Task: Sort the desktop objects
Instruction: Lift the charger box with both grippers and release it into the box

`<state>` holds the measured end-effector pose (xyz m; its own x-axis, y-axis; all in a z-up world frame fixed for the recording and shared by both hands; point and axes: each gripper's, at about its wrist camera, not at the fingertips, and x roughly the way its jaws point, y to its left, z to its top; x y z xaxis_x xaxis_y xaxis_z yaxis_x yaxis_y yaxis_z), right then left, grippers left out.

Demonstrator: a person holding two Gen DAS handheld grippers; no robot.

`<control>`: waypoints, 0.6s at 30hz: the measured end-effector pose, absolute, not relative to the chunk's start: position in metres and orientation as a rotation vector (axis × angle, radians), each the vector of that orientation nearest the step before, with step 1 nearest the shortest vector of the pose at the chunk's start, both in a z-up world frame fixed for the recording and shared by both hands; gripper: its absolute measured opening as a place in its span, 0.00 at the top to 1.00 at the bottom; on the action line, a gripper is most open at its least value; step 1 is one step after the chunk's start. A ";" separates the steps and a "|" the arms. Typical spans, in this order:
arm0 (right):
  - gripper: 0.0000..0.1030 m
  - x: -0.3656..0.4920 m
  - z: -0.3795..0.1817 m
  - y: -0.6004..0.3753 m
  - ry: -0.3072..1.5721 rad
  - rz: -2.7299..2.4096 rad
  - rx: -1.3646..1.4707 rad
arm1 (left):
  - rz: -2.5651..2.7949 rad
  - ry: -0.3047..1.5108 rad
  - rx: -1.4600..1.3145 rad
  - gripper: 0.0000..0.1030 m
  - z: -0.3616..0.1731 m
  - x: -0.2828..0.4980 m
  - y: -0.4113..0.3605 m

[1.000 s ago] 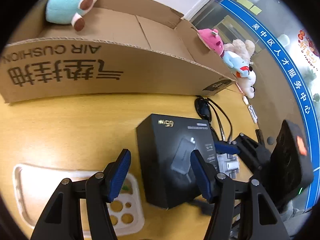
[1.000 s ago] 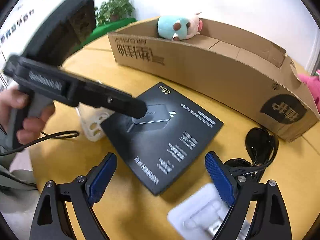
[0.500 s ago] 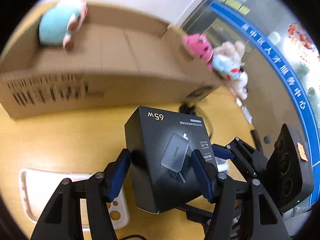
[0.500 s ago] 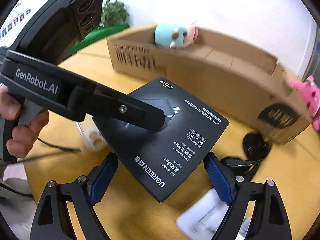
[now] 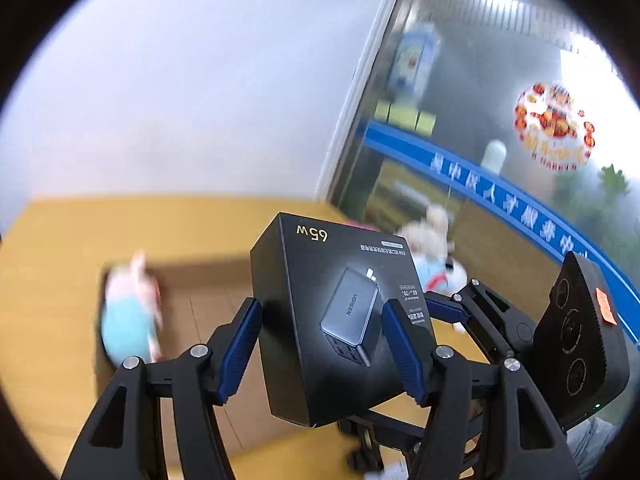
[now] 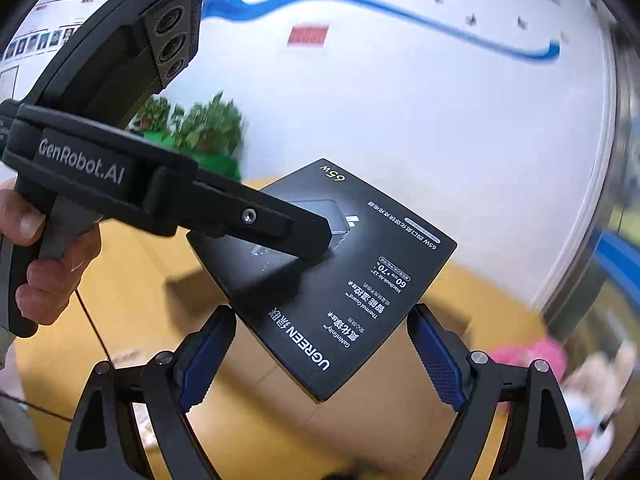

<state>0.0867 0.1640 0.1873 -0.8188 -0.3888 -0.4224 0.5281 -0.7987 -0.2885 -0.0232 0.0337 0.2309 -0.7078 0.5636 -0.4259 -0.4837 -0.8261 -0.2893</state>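
Left wrist view: left gripper point(image 5: 322, 350) pinches the black charger box point(image 5: 340, 312); a blurred teal plush point(image 5: 128, 320) lies in the cardboard box point(image 5: 208, 304). Right wrist view: right gripper point(image 6: 322, 360), fingers spread, touches nothing.

- The left tongs point(image 5: 322, 346) are seen closed against two sides of a raised black box.
- The right tongs point(image 6: 320, 360) are held spread wide, their blue pads point(image 6: 434, 364) touching nothing.

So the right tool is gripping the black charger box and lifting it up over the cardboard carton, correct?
Not quite: the left tool grips the black charger box, as the left wrist view shows. The right tool is open, merely flanking it. The box is indeed raised over the cardboard carton.
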 end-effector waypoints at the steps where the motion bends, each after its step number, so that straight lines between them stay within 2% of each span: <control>1: 0.15 0.081 0.198 0.164 0.553 -2.550 0.446 | 2.475 -0.207 -0.651 0.40 0.245 -0.029 0.032; 8: 0.15 0.028 0.274 0.162 0.543 -2.573 0.283 | 2.542 -0.174 -0.508 0.40 0.312 -0.077 0.027; 13: 0.15 -0.013 0.296 0.158 0.547 -2.558 0.279 | 2.560 -0.176 -0.500 0.40 0.322 -0.109 0.022; 18: 0.15 -0.062 0.290 0.151 0.547 -2.528 0.366 | 2.553 -0.253 -0.601 0.40 0.301 -0.157 0.014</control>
